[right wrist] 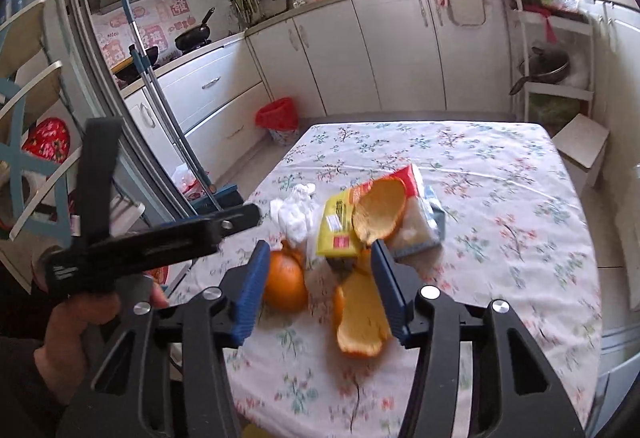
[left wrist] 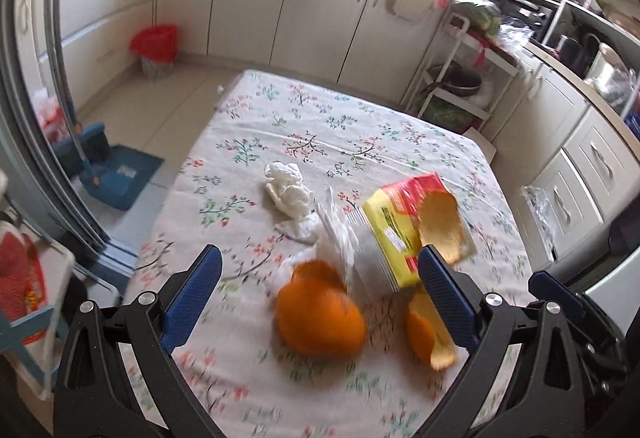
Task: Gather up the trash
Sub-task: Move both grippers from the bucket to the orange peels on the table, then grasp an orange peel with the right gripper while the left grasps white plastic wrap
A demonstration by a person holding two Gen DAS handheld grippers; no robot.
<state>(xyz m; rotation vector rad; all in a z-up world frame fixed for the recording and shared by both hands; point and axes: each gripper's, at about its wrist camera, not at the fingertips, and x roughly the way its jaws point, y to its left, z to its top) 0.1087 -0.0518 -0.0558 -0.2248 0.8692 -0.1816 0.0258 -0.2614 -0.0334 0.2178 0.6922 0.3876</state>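
Note:
The trash lies in a heap on the flowered tablecloth (left wrist: 360, 126). It holds a crumpled white tissue (left wrist: 288, 190), a yellow and red plastic wrapper (left wrist: 396, 234) with a curled orange peel (left wrist: 440, 222) on it, a round orange peel (left wrist: 320, 314) and a long peel strip (left wrist: 424, 334). My left gripper (left wrist: 320, 270) hangs open over the near peels, gripping nothing. In the right wrist view my right gripper (right wrist: 320, 274) is open over the long peel strip (right wrist: 360, 318), with the round peel (right wrist: 284, 282) beside its left finger. Its pads press on nothing.
A small bin with a red liner (left wrist: 156, 42) stands on the floor by the cabinets, also in the right wrist view as the bin (right wrist: 278, 114). A broom and dustpan (left wrist: 116, 174) lean left of the table. A white shelf cart (right wrist: 556, 78) stands at the far right. A hand (right wrist: 76, 318) holds the other tool at the left.

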